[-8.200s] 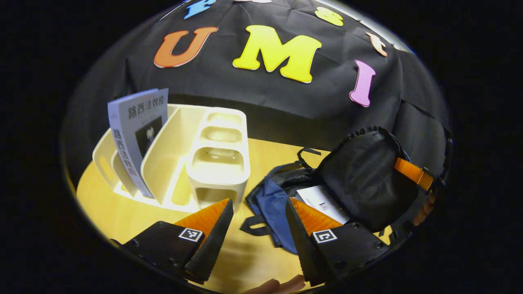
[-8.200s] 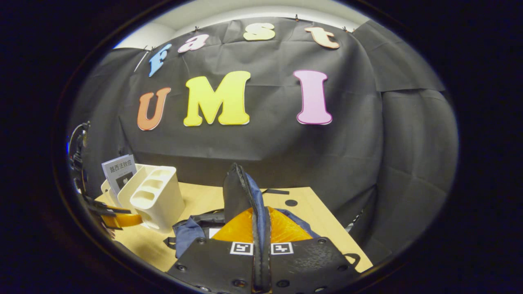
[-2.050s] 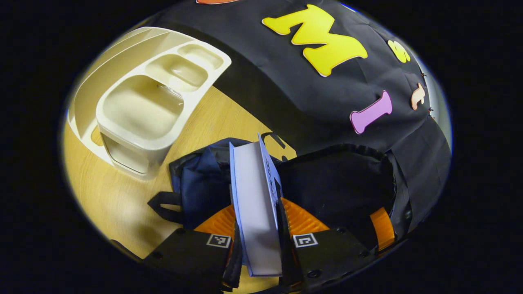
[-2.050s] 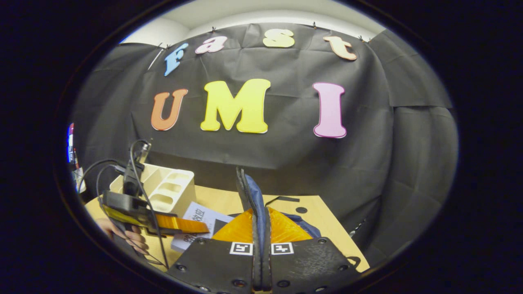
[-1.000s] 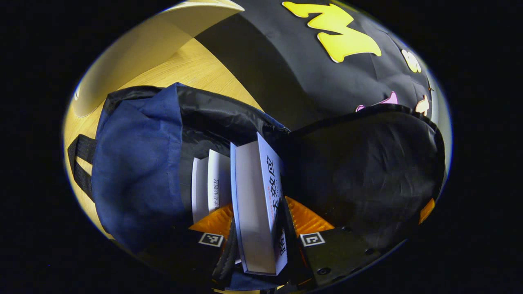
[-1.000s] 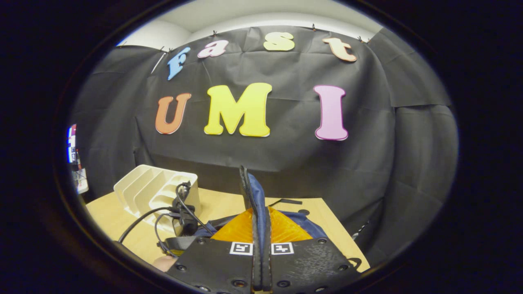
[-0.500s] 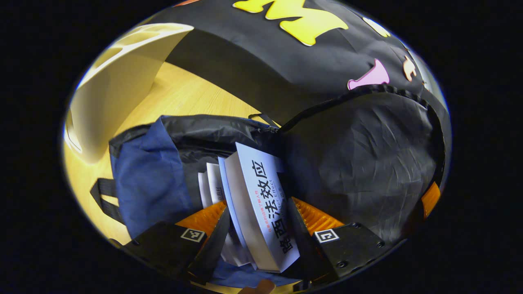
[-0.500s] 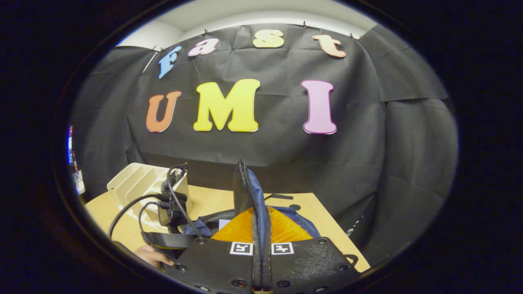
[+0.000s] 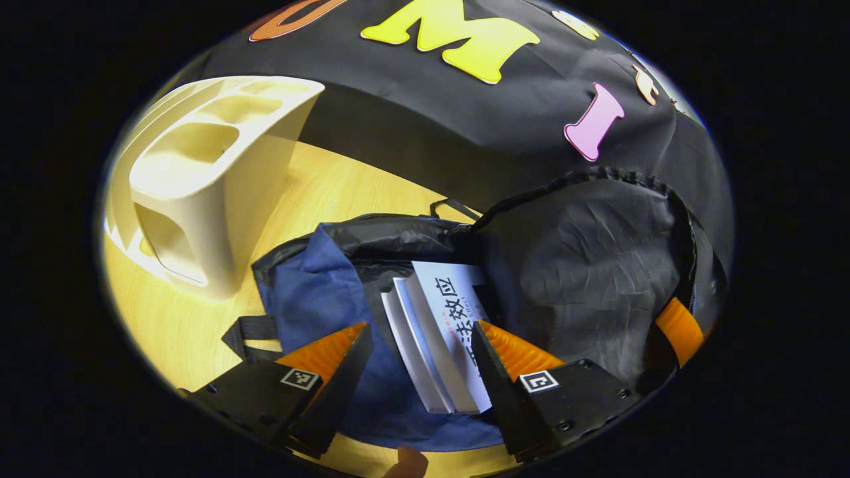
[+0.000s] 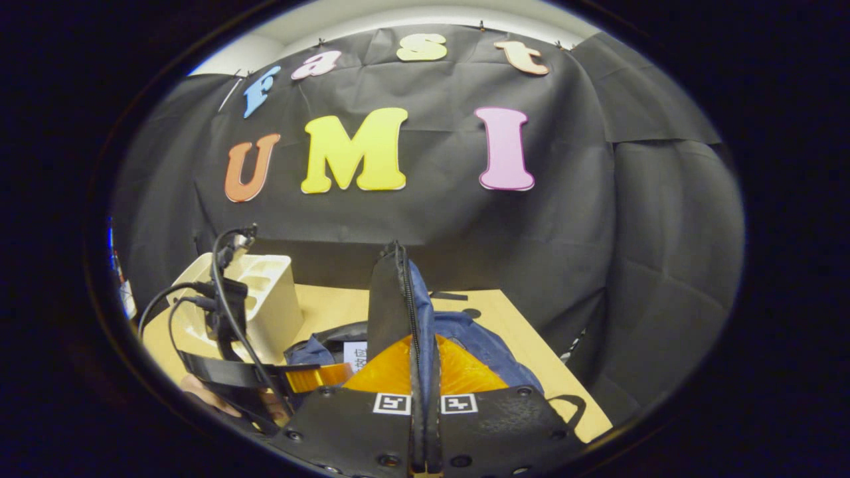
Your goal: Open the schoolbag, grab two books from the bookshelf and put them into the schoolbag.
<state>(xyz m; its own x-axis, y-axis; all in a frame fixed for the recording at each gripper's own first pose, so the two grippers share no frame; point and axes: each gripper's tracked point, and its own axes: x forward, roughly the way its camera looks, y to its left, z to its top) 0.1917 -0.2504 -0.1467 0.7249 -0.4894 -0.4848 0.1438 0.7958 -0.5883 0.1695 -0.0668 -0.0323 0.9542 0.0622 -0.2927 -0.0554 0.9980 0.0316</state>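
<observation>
Books point(image 9: 438, 338) are lying inside the open schoolbag point(image 9: 319, 299), between the left gripper point(image 9: 418, 345)'s wide-spread fingers. Right gripper point(image 10: 423, 372) is pinching the raised schoolbag flap point(image 10: 392, 299).

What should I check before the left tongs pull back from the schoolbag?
1. Left tongs open, fingers off the books: ok.
2. Two books inside the schoolbag: ok.
3. Right tongs pinching the flap upright, bag mouth open: ok.
4. Bookshelf slots empty: ok for those in sight.
5. Books fully seated below the zipper line: cannot tell.
6. Strap away from the left fingers: ok.
</observation>
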